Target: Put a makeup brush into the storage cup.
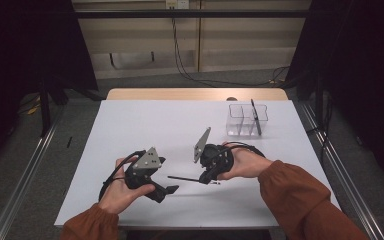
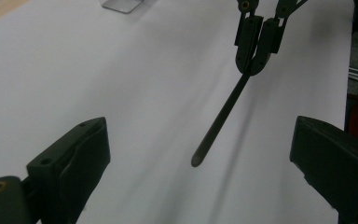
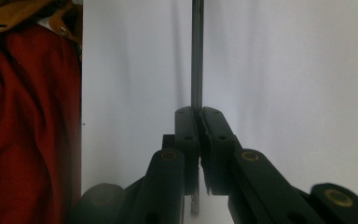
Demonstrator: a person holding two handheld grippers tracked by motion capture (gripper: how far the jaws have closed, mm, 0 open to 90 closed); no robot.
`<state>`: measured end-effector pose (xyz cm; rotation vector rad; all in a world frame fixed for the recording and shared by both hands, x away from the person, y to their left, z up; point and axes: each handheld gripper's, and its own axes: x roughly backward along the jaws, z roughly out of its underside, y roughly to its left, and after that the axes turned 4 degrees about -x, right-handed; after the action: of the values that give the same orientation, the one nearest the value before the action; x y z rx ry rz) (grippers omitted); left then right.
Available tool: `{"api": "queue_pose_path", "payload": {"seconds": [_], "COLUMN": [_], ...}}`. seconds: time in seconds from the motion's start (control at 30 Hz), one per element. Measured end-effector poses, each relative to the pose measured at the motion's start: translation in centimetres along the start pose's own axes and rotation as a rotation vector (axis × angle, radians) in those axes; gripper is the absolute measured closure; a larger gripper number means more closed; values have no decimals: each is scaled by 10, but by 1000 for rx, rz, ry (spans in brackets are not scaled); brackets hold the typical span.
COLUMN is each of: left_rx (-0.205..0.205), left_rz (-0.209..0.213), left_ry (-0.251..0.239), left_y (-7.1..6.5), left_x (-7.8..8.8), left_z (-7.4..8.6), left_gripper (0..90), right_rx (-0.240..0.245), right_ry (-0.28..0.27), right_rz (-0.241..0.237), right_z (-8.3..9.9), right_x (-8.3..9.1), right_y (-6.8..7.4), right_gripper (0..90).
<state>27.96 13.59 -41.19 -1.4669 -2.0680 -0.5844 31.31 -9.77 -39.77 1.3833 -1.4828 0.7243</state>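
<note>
A thin black stick (image 1: pixel 184 178) is held level just above the white table (image 1: pixel 145 125), pointing left. My right gripper (image 1: pixel 206 179) is shut on its right end. In the right gripper view the closed jaws (image 3: pixel 199 112) pinch the stick (image 3: pixel 196 56), which runs straight away from them. My left gripper (image 1: pixel 166 176) is open, and the stick's free tip lies near its jaw tips. The left gripper view has the wide-apart jaws (image 2: pixel 200 126) facing the stick (image 2: pixel 223 114), whose rounded tip hangs ahead of them, with the right gripper (image 2: pixel 256 65) behind it.
A clear container with compartments (image 1: pixel 240 126) stands at the table's back right, and another black stick (image 1: pixel 256 117) leans upright in it. A red-brown sleeve (image 3: pixel 28 116) lies at the left of the right gripper view.
</note>
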Motion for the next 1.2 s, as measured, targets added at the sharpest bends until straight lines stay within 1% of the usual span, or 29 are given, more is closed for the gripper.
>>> {"api": "queue_pose_path", "payload": {"seconds": [0.07,0.13,0.2,0.27,0.33,0.37,0.4,0.47,0.5,0.53,0.57,0.6,0.63,0.7,0.77,0.8,0.87,0.93,0.97,1.0,1.03,1.07,1.1,1.17,1.2], "left_rx": [-11,6,29,26,27,17,15,-8,-30,-26,-22,-7,-2,7,9,31,19,37,33,21,18,6,-2,-8,-15], "left_rz": [2,13,41,45,59,60,58,65,54,45,57,74,85,123,135,147,173,175,165,176,183,195,203,212,219], "left_ry": [22,33,71,96,98,109,101,109,110,110,126,143,151,165,168,175,185,197,213,227,227,238,250,259,263], "left_y": [0,0,0,0,0,0,-1,0,0,0,2,4,4,5,6,7,8,10,11,11,10,10,10,10,10], "left_x": [-3,-4,-3,-3,-4,-5,-6,-9,-11,-12,-13,-15,-16,-17,-19,-19,-20,-22,-23,-24,-25,-26,-28,-30,-31], "left_z": [-1,-1,-3,-3,-3,-3,-3,-3,-2,-2,-2,-2,-3,-3,-3,-3,-4,-6,-7,-8,-8,-8,-9,-10,-11], "left_gripper": [51,51,51,58,64,64,64,65,67,68,76,88,90,89,87,89,106,89,89,90,104,137,170,200,241], "right_rx": [4,8,4,8,17,17,16,20,23,26,20,19,20,18,20,19,20,20,21,23,27,34,29,28,33], "right_ry": [14,30,46,53,62,65,69,72,78,80,87,91,87,87,86,83,84,85,85,85,83,78,83,87,87], "right_rz": [1,-4,-5,-5,-8,-10,-12,-13,-16,-17,-18,-17,-16,-15,-19,-16,-19,-20,-21,-21,-26,-26,-25,-32,-31], "right_z": [-1,-1,-1,-2,-2,-2,-3,-3,-3,-3,-2,-2,-2,-2,-1,-1,-1,-1,-2,-2,-2,-2,-3,-3,-3], "right_x": [-1,-2,-3,-5,-6,-6,-6,-7,-7,-7,-7,-7,-7,-6,-5,-6,-6,-7,-7,-7,-7,-8,-8,-9,-9], "right_y": [0,0,0,0,0,1,1,1,1,1,2,2,2,2,1,1,0,0,0,1,1,0,0,1,2], "right_gripper": [862,862,862,862,862,862,862,862,862,862,862,862,862,862,862,862,862,862,862,862,862,862,862,862,862]}}
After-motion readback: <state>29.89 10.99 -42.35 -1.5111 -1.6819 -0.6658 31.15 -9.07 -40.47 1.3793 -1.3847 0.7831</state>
